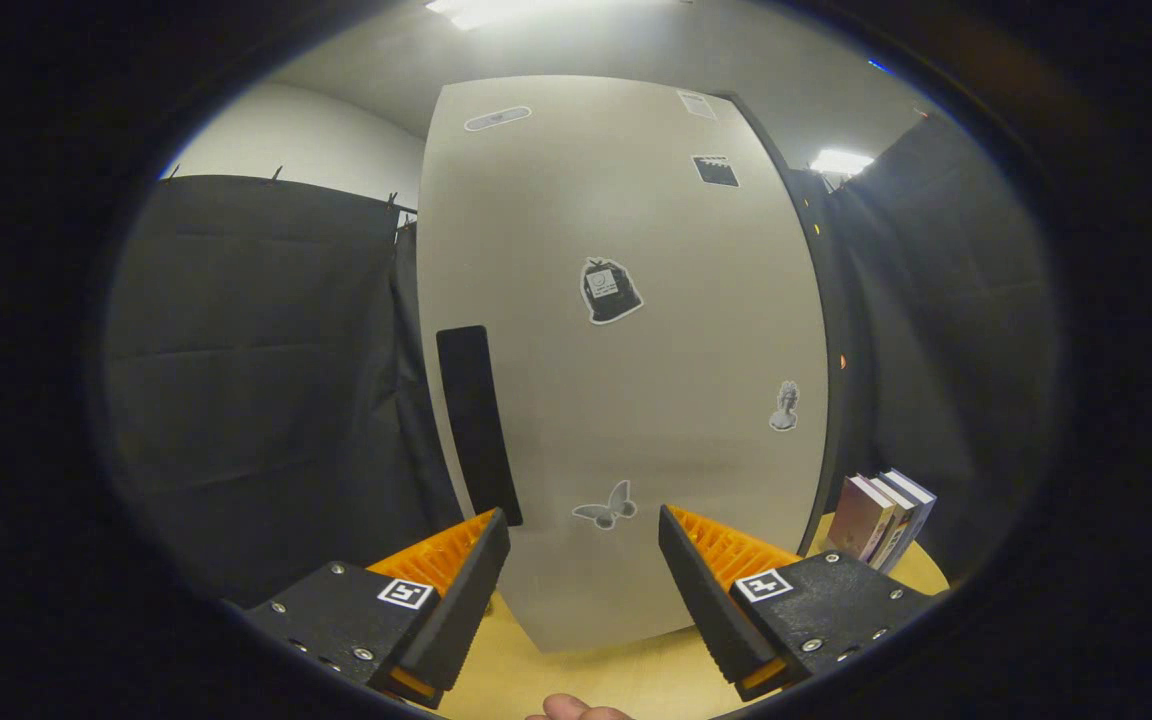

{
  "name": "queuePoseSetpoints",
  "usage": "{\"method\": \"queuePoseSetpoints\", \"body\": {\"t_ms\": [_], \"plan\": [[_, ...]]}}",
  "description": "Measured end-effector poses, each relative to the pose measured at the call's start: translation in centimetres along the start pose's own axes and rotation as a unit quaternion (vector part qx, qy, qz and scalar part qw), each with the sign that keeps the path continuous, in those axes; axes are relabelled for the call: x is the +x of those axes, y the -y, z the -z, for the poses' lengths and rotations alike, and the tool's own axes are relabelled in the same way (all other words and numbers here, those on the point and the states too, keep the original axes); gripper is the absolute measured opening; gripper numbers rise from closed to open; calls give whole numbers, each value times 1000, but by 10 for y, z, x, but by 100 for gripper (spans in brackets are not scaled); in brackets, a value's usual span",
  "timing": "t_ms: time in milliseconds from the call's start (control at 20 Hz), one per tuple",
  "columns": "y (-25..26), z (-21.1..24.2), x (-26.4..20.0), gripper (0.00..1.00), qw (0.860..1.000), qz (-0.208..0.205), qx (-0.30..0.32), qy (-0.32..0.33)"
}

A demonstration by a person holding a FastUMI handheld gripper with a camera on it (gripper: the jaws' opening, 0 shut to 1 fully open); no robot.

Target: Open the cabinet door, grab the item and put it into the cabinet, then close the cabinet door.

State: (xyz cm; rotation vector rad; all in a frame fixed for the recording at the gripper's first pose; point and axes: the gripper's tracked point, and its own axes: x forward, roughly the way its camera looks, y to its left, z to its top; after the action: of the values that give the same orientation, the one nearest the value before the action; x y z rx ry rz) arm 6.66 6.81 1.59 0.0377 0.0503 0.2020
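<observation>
Two fingers of your gripper stand wide apart with nothing between them but the lower part of the cabinet door. Their inner faces are ribbed, and each black mount behind them carries a small square marker and screw heads.

That door is a smooth, matte, pale grey panel, shut, and it rises just ahead of your fingertips. A long, narrow black handle runs upright near the door's left edge, ending just above your left fingertip. Flat stickers dot the panel: a butterfly between your fingers, a dark bag shape at mid-height, a small bust figure toward the right edge, and a few more near the top.

You are working over a light wooden tabletop with a fine grain, on which the cabinet stands. To the right of the cabinet, beyond your right finger, a few books stand upright together on the table, spines leaning slightly. Black cloth hangs in soft folds on both sides, with a white wall and bright ceiling lights above. A fingertip of your hand shows below the gripper.
</observation>
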Motion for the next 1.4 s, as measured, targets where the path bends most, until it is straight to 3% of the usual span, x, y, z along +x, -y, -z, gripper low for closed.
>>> {"method": "queuePoseSetpoints", "body": {"t_ms": [1400], "plan": [[38, -3, -11, 94, 999, 22, 27, -3]]}}
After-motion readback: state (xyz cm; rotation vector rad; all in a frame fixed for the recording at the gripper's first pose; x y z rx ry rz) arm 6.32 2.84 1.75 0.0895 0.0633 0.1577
